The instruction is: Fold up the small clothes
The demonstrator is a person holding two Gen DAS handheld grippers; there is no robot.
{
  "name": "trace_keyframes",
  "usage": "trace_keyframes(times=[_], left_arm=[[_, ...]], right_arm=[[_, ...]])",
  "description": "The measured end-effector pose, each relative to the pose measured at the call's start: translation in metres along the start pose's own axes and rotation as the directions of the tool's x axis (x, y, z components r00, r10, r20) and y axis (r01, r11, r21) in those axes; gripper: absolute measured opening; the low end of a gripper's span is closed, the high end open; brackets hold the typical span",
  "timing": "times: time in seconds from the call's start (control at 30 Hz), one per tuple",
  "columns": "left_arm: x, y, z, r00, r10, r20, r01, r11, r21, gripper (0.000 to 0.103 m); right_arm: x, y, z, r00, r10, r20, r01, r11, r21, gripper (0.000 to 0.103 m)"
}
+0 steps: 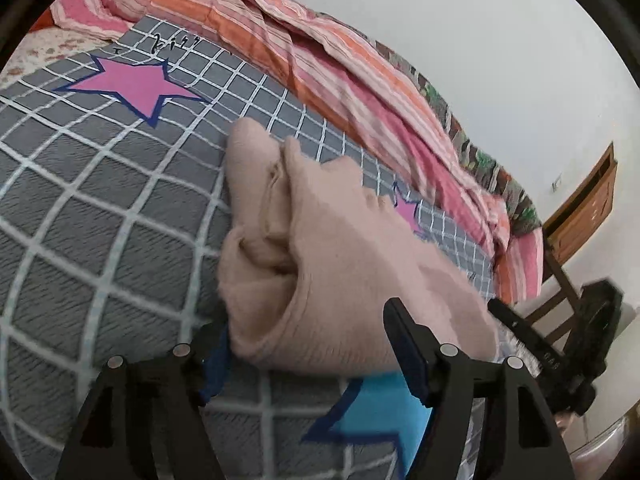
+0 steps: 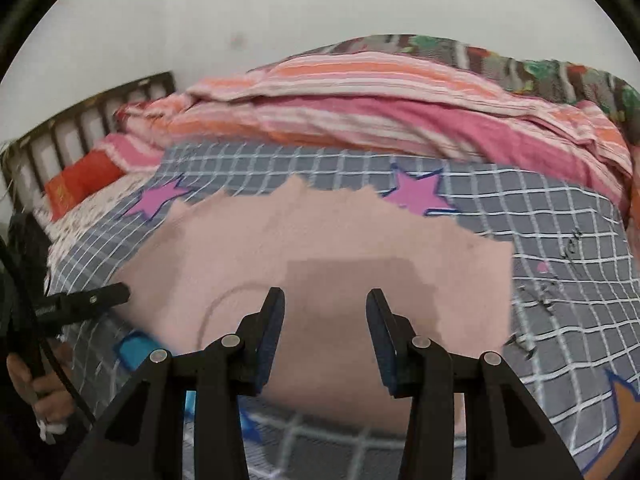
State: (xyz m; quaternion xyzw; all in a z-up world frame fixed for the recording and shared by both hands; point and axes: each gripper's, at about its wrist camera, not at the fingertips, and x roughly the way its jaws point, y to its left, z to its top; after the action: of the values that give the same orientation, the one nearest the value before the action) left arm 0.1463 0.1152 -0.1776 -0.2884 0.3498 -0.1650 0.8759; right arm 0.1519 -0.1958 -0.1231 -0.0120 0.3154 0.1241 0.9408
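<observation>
Across the grey checked bedspread (image 2: pixel 560 240), the pink knit garment (image 2: pixel 320 248) lay bunched rather than flat, and that was your main hazard. In the left wrist view its cloth (image 1: pixel 320 240) was rucked into thick folds toward 10 o'clock from your left tool (image 1: pixel 304 344), with a rolled edge sitting between the spread fingers. Your left tool was released, gripping nothing (the near pad (image 1: pixel 218 360) sat partly hidden under the cloth, so I judged that from the wide gap).

Your right tool (image 2: pixel 326 304) was likewise released, its fingers parted over the middle of the garment, and I could not tell whether they touched the knit or hung just above it. The picture was blurred there.

Had you closed either tool where it stood, you would likely have pinched several layers at once, and the lumps at 10 o'clock would have been folded in. The knit looked soft and stretchy; a pull from one side alone could have dragged the whole piece across the bedspread instead of smoothing it.

The striped quilt (image 2: pixel 380 96) lay heaped at 12 o'clock, near the garment's far edge, so a fold thrown that way risked landing on it. Your two tools also stood near each other, and a hurried crossing could have knocked them together.
</observation>
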Motion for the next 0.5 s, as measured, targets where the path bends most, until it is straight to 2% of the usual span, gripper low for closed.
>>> trace_keyframes(times=[0.1,0.2,0.33,0.47,0.5], left_arm=[[0.012,0.001,0.008,1.000,-0.023,0.009,0.023,0.999,-0.049,0.065],[0.021,-0.001,0.016,1.000,-0.002,0.029,0.004,0.997,-0.071,0.061],[0.029,-0.004,0.026,0.997,0.054,0.057,-0.049,0.995,-0.089,0.059],[0.034,-0.009,0.031,0.989,0.129,0.073,-0.123,0.990,-0.073,0.049],[0.035,-0.008,0.032,0.987,0.145,0.074,-0.139,0.987,-0.076,0.040]], right_arm=[[0.005,-0.022,0.000,1.000,-0.007,0.012,0.006,0.998,0.066,0.043],[0.007,-0.036,-0.004,1.000,0.016,0.012,-0.017,0.993,0.115,0.043],[0.005,-0.050,-0.008,0.999,-0.005,0.032,0.000,0.991,0.134,0.043],[0.000,-0.068,-0.013,0.997,-0.063,0.038,0.056,0.988,0.147,0.043],[-0.001,-0.075,-0.015,0.997,-0.075,0.035,0.069,0.985,0.158,0.043]])
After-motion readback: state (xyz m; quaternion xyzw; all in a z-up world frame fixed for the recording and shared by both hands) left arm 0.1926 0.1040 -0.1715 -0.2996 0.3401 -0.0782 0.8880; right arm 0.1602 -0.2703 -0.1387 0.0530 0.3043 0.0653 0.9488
